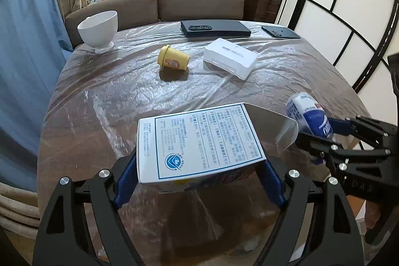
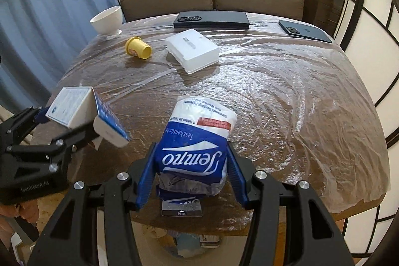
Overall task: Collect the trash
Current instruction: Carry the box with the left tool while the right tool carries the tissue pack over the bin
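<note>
Both tongs are loaded: our left gripper [image 1: 199, 181] is clamped on the printed carton [image 1: 199, 141], our right gripper [image 2: 192, 171] on the Tempo tissue pack [image 2: 197, 141], both raised at the table [image 2: 299, 116] near edge. We judge collection partial: the yellow cup [image 2: 138, 48] remains mid-table, on its side.

Table [image 1: 104, 101], plastic-covered: bowl [image 1: 98, 28] at far left corner. Cup [image 1: 173, 61] on its side, right of and nearer than the bowl. Lidded box [image 1: 229, 57] just right of the cup, apart from it. Long flat case [image 1: 215, 28] along the far edge, behind the box; phone [image 1: 280, 31] to its right, at the far right corner. Sofa [image 1: 199, 4] behind the table. Near edge: carton [image 1: 199, 141] in the left gripper [image 1: 199, 181], raised above the tabletop; tissue pack [image 2: 197, 141] in the right gripper [image 2: 192, 178], to the carton's right.
</note>
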A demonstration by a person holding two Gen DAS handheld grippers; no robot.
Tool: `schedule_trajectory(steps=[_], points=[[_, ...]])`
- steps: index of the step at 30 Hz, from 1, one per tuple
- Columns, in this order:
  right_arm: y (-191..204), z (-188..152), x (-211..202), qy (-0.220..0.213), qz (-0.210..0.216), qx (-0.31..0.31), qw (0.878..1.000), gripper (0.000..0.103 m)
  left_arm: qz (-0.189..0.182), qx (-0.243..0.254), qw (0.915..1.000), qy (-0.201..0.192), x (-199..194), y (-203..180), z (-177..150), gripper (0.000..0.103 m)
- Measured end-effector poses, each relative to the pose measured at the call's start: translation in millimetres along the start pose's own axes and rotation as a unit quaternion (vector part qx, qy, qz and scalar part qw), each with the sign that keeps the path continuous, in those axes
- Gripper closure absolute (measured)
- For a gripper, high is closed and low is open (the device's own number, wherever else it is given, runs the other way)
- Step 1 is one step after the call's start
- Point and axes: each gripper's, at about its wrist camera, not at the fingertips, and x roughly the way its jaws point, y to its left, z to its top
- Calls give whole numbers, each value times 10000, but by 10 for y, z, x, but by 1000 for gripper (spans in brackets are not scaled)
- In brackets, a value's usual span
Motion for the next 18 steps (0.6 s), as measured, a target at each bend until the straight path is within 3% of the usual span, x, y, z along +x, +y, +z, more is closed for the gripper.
schedule_trajectory(steps=[18], points=[[-3,-301,-267,185,299,-67,9994,51,-120,182,9997,101,-270,-172,-318,20]])
